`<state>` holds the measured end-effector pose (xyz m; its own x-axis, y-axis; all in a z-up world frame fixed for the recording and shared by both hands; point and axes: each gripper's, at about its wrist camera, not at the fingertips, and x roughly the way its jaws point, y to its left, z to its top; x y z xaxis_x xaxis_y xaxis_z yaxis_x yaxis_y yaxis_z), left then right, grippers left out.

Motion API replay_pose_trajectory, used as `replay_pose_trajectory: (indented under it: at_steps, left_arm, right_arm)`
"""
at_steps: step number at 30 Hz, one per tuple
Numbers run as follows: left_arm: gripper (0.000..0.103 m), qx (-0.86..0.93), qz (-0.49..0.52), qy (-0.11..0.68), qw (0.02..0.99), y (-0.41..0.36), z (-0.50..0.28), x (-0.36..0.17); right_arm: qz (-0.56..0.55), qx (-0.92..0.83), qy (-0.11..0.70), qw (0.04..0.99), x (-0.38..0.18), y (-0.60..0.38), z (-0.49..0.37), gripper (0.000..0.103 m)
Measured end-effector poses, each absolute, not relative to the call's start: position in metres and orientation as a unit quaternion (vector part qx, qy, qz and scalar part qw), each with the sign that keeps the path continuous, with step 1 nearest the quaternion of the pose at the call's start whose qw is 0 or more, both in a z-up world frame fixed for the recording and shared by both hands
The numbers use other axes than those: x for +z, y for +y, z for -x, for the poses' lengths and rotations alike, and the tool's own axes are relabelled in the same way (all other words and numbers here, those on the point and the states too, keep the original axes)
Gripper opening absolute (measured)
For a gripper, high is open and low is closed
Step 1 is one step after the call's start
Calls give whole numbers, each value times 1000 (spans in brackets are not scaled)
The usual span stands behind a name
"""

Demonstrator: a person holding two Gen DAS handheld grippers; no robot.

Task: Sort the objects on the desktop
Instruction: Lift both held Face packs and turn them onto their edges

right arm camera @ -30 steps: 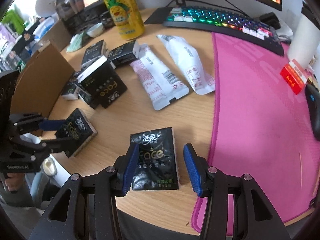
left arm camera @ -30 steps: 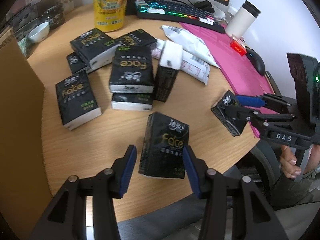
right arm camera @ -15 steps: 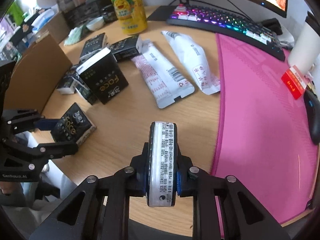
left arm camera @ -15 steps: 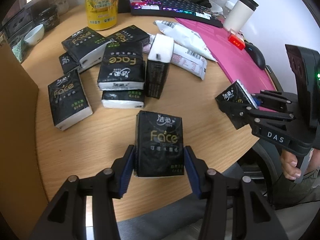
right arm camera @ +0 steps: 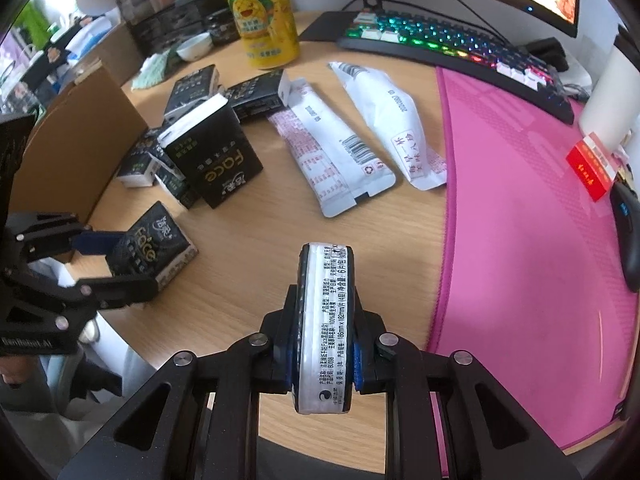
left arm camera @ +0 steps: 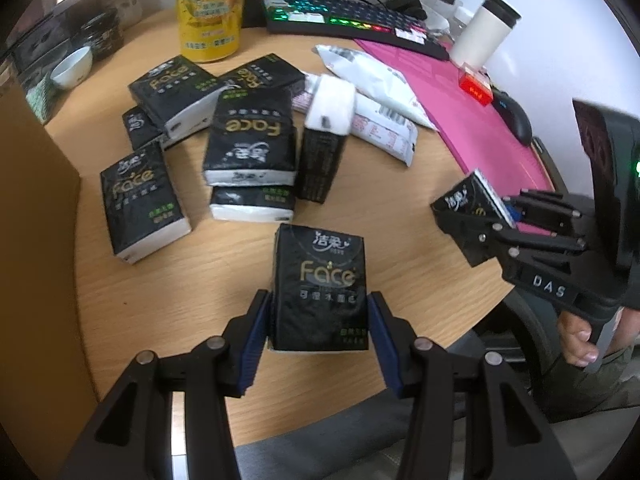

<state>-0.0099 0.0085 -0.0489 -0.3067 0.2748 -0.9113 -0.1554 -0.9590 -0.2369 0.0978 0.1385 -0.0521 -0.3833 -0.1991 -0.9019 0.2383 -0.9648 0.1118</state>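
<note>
Sorting looks barely begun; left gripper [left arm camera: 319, 322] clamps one black tissue pack [left arm camera: 320, 286] at the near desk edge; right gripper [right arm camera: 323, 346] squeezes a second pack [right arm camera: 325, 320] edge-on; a loose heap of packs [left arm camera: 250, 144] and two white sachets [right arm camera: 360, 136] lie unsorted farther back.

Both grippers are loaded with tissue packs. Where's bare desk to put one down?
Bare wood lies between the white sachets and the pink mat, running toward the near desk edge. The pink mat is mostly free. The tissue pack pile beside the cardboard box is crowded.
</note>
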Motion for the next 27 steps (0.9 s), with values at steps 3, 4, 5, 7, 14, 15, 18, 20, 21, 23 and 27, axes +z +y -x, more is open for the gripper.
replay_pose_trajectory:
  at_steps: [3,4,5,7,14,15,18,20,21,23,27]
  left_arm:
    - [54,812,566,-55,129,5,9,-43]
    - [54,814,564,-55,127,4,8,-41]
    - [54,814,564,-55,128,4,8,-40]
    - [54,815,564,-54,126,4,8,-40]
    - [56,815,565,-36,127,9,8,-47]
    - [56,815,564,-33,127,10,9,-47]
    - [56,814,564,-24,133,16,9,-48]
    - [52,811,570,1,127,26,10,-53]
    - [44,817,564,20,117,32,10,-53]
    - [24,819,564,7,109,30,11,-52]
    - [21,818,564,-4,108,21,13,-49]
  right_arm:
    - [-539,-831,16,132,-52,139,-98,20]
    - [-539,-831,17,133,-52,139,-98,21]
    - [-539,-832,18,133,-52,139,-98,21]
    - [-538,-832,20,133,-52,137,-98,21]
    - [-539,-831,21,134,-52,137,-99,21]
    - [-539,-831,21,133,-52,137,-99,21]
    - [-538,-832,26,132,-52,136,-99,22]
    - [-538,-832,24,132,-52,137,-99,22]
    - [-538,-832,23,132,-52,136,-99,22]
    - [-539,-831,20,133,-52,138,-99,22]
    - [-541,-830,17,132,-52,139,-99,22]
